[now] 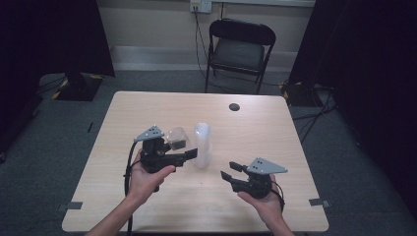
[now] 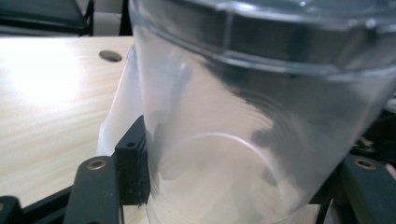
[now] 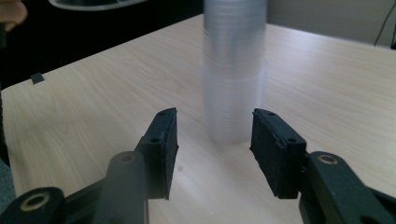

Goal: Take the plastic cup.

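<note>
the left gripper point(image 1: 193, 153) sits at the near left of the table point(image 1: 147, 105), held in the person's left hand point(image 1: 147, 179), its jaws reaching right toward the middle. its jaws are closed on a clear plastic cup point(image 2: 261, 135): in the left gripper view the cup stands mouth-up between the two black pads point(image 2: 133, 168), its wall pressed against the left pad, its rim across the top of that view. in the high view a cup point(image 1: 178, 137) shows just behind this gripper's jaws, tilted, with something dark at its bottom.

just right of those jaws, near the middle of the table, stands a stack of clear cups point(image 1: 202, 145), upright and mouths down, wider at the base. in the right gripper view the stack point(image 3: 235, 70) rises beyond the gap between the jaws, blurred, resting on the wood.

the right gripper point(image 1: 230, 170) is at the near right, in the right hand point(image 1: 265, 206), grey plate on top, pointing left toward the stack and well short of it. its fingers point(image 3: 161, 149) stand apart with only bare table between them; they touch nothing. the stack lies between the two grippers, closer to the left one.

a small dark round hole point(image 1: 234, 106) marks the far side of the table. a black folding chair point(image 1: 239, 51) stands on the grey floor behind it.
</note>
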Available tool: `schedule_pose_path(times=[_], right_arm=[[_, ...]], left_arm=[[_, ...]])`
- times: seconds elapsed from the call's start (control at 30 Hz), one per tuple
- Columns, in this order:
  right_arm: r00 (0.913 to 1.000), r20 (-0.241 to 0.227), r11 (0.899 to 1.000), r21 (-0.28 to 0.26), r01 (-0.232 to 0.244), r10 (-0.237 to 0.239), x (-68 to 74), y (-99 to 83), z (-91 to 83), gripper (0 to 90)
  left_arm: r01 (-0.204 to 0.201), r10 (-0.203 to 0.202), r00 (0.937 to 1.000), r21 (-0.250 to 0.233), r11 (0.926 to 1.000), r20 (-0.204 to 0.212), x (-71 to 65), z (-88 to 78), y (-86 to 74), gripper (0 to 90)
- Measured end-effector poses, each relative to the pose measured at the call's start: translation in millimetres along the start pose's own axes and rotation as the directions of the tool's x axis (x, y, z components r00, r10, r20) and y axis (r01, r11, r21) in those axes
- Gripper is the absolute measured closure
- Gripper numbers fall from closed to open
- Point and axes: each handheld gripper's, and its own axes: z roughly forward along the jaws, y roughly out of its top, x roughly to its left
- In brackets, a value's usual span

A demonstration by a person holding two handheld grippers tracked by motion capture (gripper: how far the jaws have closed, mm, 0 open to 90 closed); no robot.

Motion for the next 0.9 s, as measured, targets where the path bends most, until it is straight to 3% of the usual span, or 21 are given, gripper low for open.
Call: schedule_pose_path(times=[0.17, 0.2, 0.33, 0.57, 0.67, 0.7, 0.73, 0.83, 0.9], right_arm=[[0.9993, -0.031, 0.999, -0.032, 0.019, -0.020, 10.4, 2.9, 11.8, 55.1], [0.9990, -0.036, 0.999, -0.035, 0.026, -0.028, 14.4, 0.7, 17.1, 55.4], [0.9972, -0.051, 0.998, -0.021, 0.054, -0.055, 23.0, -7.7, 25.2, 55.3], [0.9939, -0.059, 0.995, -0.048, 0.090, -0.093, 30.9, -13.5, 29.2, 56.6], [0.9929, -0.065, 0.992, -0.078, 0.095, -0.100, 33.0, -12.0, 28.8, 57.0], [0.9927, -0.063, 0.992, -0.083, 0.097, -0.103, 33.6, -11.1, 28.6, 57.1], [0.9927, -0.063, 0.992, -0.083, 0.097, -0.103, 33.6, -11.1, 28.6, 57.1], [0.9925, -0.060, 0.990, -0.104, 0.100, -0.106, 34.4, -9.3, 26.7, 59.6], [0.9920, -0.055, 0.988, -0.113, 0.107, -0.113, 34.7, -8.7, 25.5, 60.8]], left_arm=[[0.010, -0.011, 0.9998, 0.034, 0.9994, 0.015, 0.5, 7.0, -11.6, 35.5], [0.028, -0.029, 0.9990, 0.043, 0.9987, 0.033, 1.8, 8.5, -15.2, 35.5], [0.047, -0.050, 0.9974, 0.054, 0.9974, 0.051, 2.7, 11.1, -20.3, 35.5], [0.106, -0.116, 0.9877, 0.095, 0.9898, 0.105, 6.2, 13.8, -29.8, 35.5], [0.135, -0.148, 0.9795, 0.097, 0.9860, 0.137, 5.9, 15.7, -33.4, 35.6], [0.146, -0.157, 0.9730, 0.075, 0.9865, 0.170, 6.3, 15.9, -35.6, 35.5], [0.146, -0.157, 0.9730, 0.075, 0.9865, 0.170, 6.3, 15.9, -35.6, 35.5], [0.188, -0.200, 0.9577, 0.073, 0.9794, 0.207, 6.6, 18.6, -39.2, 35.6], [0.198, -0.210, 0.9542, 0.078, 0.9772, 0.213, 6.7, 19.7, -40.4, 35.6]])
